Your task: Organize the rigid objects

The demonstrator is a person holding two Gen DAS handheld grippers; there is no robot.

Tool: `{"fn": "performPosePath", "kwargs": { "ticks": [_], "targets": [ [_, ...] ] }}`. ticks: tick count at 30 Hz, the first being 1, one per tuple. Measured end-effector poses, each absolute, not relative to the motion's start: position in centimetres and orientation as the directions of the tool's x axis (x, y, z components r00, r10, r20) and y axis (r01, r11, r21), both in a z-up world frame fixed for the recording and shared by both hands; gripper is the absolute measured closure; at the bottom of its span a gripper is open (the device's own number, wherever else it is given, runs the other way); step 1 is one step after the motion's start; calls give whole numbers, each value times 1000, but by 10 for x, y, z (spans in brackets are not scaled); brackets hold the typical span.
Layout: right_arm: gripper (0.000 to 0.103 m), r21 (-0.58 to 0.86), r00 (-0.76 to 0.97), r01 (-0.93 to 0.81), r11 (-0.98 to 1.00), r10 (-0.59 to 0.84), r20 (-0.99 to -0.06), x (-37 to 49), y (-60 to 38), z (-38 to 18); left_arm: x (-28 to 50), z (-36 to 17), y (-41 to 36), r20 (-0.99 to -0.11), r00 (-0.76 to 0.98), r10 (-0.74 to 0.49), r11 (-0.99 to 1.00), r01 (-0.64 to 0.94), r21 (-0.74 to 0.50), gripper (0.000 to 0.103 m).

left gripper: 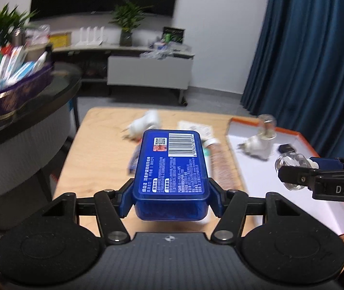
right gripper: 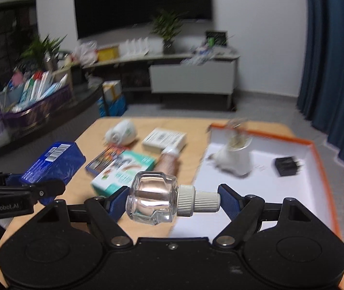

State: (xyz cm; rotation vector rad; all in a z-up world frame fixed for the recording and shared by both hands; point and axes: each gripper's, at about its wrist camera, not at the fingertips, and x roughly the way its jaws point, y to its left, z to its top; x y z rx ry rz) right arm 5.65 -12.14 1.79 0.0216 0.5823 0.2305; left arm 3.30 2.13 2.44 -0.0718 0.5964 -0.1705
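Observation:
A blue plastic box [left gripper: 169,164] with a barcode label is held above the wooden table [left gripper: 99,149]; my left gripper [left gripper: 172,193] is shut on its long sides. A clear glass bottle [right gripper: 152,198] with a white ribbed cap lies sideways in my right gripper [right gripper: 173,200], one pad on its base and one on the cap end. The right wrist view shows the left gripper [right gripper: 39,188] and the blue box [right gripper: 53,162] at the left. In the left wrist view the bottle [left gripper: 290,166] hangs at the right, above the tray.
A white tray with an orange rim [right gripper: 314,159] on the right holds a white plug lamp [right gripper: 234,159] and a black adapter [right gripper: 287,166]. On the table lie a white plug [right gripper: 122,133], a white box [right gripper: 164,140], a teal box [right gripper: 126,171] and a copper tube [right gripper: 169,162]. A purple basket [left gripper: 15,96] stands on the left counter.

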Motion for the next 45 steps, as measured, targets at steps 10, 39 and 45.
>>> {"fn": "performPosePath", "kwargs": {
  "ticks": [10,39,45],
  "targets": [
    [9,148,898,-59,987,117,-425,21,-194,53,26,71,-54,-478,829,-291,957,260,-132,41],
    [9,240,930,-37,970,122,-347,-12,-241,61,-6,81,-48,-373,899,-231,972,229,-51,41],
    [9,225,923,-82,971,159,-351,-9,-226,62,-2,110,-30,-381,887,-262,965,243,-98,41]
  ]
}}
